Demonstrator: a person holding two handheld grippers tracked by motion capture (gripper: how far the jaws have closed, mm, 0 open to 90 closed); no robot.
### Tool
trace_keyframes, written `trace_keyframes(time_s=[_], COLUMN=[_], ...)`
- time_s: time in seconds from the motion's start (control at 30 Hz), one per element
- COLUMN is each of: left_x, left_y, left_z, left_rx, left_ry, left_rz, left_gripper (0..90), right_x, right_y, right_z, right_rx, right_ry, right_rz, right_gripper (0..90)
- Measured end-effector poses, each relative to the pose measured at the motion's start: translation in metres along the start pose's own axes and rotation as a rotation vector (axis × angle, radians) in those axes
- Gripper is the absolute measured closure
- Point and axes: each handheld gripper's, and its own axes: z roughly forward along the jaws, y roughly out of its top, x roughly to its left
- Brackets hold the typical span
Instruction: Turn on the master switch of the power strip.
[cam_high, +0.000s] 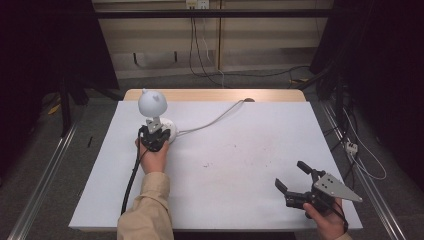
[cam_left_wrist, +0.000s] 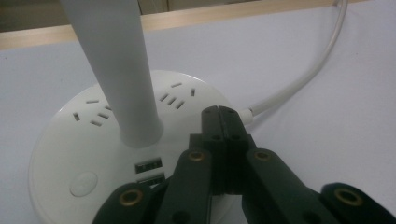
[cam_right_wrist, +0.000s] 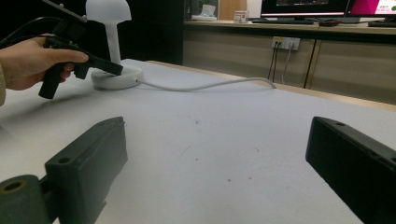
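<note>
A white desk lamp (cam_high: 152, 101) with a round head stands at the table's far left. Its stem (cam_left_wrist: 116, 70) rises from a round base (cam_left_wrist: 70, 140) that carries socket slots, two USB ports (cam_left_wrist: 148, 165) and a round button (cam_left_wrist: 83, 183). My left gripper (cam_left_wrist: 219, 112) is shut with nothing between its jaws, and its tips lie over the base's right edge near the cable outlet. The high view puts this left gripper (cam_high: 156, 136) just in front of the lamp. My right gripper (cam_high: 291, 175) is open near the front right, with bare table between its jaws (cam_right_wrist: 217, 154).
A white cable (cam_high: 215, 120) runs from the lamp base across the white table (cam_high: 240, 165) to the far wooden edge (cam_high: 215, 95). Metal rails flank the table on both sides. A counter with monitors (cam_right_wrist: 303, 7) stands beyond it.
</note>
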Motion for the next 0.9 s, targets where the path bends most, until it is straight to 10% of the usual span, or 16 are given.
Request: trace_keyframes(time_s=[0.43, 0.9], left_x=[0.0043, 0.0037], left_y=[0.0023, 0.0047], left_z=[-0.0047, -0.0093], left_rx=[-0.008, -0.009], left_ry=[-0.006, -0.044], left_rz=[0.001, -0.008], left_gripper=[88.5, 66.9], right_x=[0.0004, -0.0011], right_y=[0.0003, 0.0003], right_z=[0.0025, 0.0028], right_rx=[0.001, 0.000], right_ry=[0.005, 0.007], right_rz=[0.000, 0.003], right_gripper=[4.9, 4.9])
